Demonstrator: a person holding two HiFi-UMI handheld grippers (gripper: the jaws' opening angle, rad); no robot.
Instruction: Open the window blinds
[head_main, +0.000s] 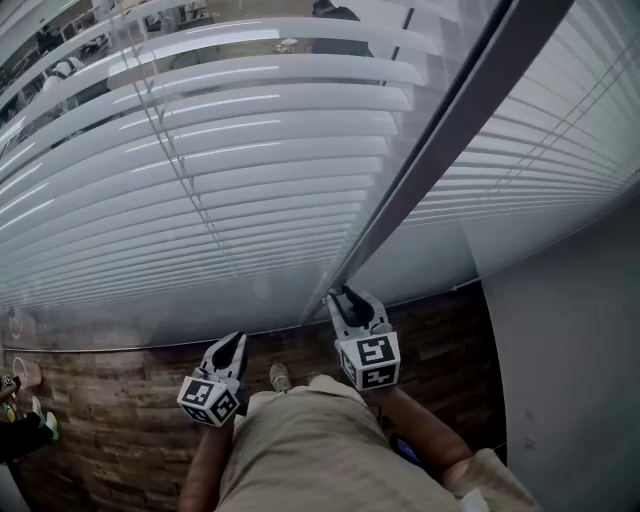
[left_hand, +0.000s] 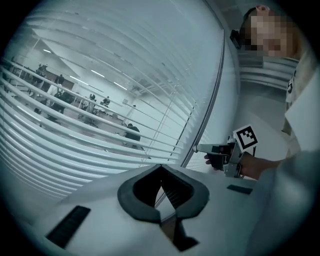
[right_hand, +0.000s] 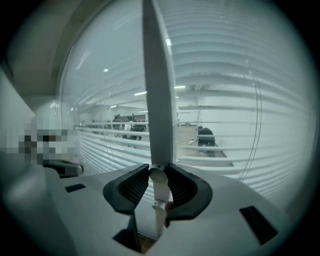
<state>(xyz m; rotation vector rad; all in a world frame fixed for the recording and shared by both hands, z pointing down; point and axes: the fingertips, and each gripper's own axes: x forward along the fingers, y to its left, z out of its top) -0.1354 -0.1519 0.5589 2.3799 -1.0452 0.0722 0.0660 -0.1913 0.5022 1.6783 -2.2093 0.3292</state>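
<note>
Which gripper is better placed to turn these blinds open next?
Right. The right gripper has its fingers clamped on the tilt wand; the left gripper is shut, empty, facing the slats.

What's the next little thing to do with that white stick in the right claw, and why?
Probably roll the right gripper to twist the tilt wand: its jaws are closed on the wand near its lower end, and the blind slats are only partly tilted, so the room beyond shows in strips.

head view: high, steeply down | gripper views: near, facing blinds (head_main: 250, 150) | shared: blinds
</note>
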